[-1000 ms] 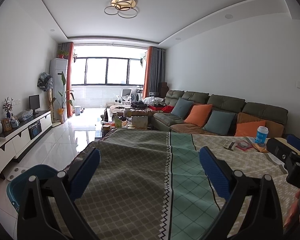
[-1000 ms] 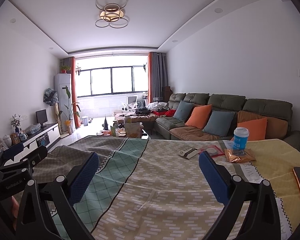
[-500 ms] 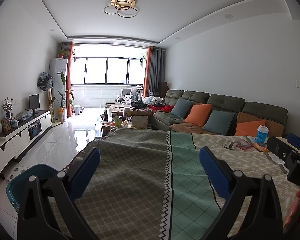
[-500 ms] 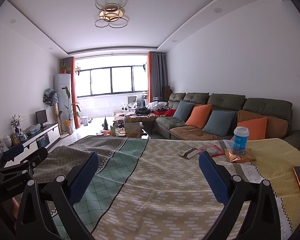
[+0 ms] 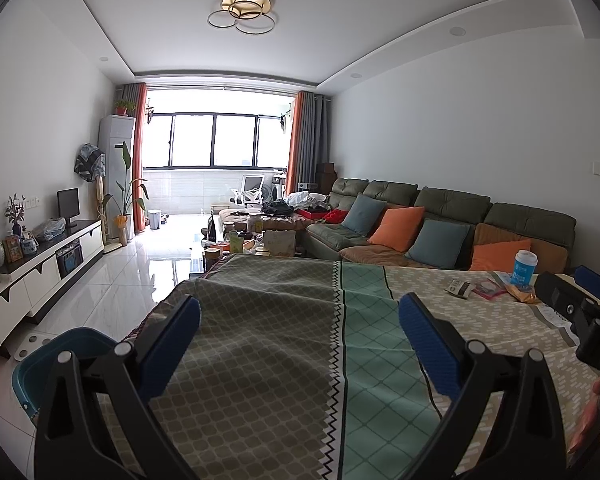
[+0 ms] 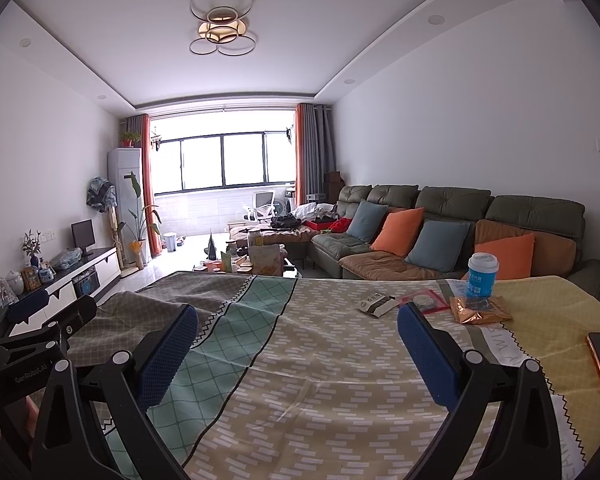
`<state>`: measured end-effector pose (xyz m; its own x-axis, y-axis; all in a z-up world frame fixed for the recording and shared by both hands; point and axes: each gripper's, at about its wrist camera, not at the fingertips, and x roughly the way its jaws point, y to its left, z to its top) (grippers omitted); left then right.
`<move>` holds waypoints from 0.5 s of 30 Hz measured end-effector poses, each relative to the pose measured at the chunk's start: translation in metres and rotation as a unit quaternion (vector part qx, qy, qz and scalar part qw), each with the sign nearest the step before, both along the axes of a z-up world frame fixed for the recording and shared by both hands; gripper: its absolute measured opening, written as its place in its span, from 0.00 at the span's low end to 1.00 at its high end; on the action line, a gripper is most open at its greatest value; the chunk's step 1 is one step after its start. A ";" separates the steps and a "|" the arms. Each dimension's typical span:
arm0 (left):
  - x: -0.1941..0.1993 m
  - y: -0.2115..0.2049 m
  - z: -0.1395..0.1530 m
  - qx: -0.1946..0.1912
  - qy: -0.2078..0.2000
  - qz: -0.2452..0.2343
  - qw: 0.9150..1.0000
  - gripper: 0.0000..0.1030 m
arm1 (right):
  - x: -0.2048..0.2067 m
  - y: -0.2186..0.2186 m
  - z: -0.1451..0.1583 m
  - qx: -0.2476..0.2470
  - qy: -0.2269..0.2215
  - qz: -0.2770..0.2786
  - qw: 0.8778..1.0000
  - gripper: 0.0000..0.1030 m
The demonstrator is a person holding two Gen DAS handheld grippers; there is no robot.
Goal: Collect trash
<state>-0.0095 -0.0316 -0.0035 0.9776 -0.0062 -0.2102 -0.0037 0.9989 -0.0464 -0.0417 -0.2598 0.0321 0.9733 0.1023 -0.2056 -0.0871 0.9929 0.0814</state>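
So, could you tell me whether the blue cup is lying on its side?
No, the blue cup stands upright on the tablecloth, beside the gold wrapper.

Left gripper (image 5: 299,322): two black plastic fingers of open, triangular-framed construction, each with a cut-out window near the base and two round silver pivot screws on top; blue textured pads (image 5: 428,344) line the inner faces. Right gripper (image 6: 297,332): same build, black frame, silver screws, blue dimpled pads (image 6: 168,356). From the right wrist view the left unit's side shows white "GenRobot.AI" lettering on a black body. From the left wrist view the right unit's black housing bears partial white letters "DA". Part of a hand (image 5: 594,420) shows at the frame edge.
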 end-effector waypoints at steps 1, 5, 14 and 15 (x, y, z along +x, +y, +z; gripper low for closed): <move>0.000 0.000 0.000 0.000 0.000 0.000 1.000 0.97 | 0.000 0.000 0.000 0.000 0.000 0.000 1.000 0.96; 0.000 0.000 0.000 0.000 0.000 0.000 1.000 0.97 | 0.001 0.000 0.001 0.000 -0.001 -0.001 1.000 0.96; 0.001 0.000 -0.001 0.000 0.001 0.000 1.000 0.97 | 0.001 0.000 0.002 0.001 -0.001 0.000 1.000 0.96; 0.001 0.000 -0.001 0.000 0.001 0.000 1.000 0.97 | 0.001 0.000 0.002 0.001 -0.001 0.000 1.000 0.96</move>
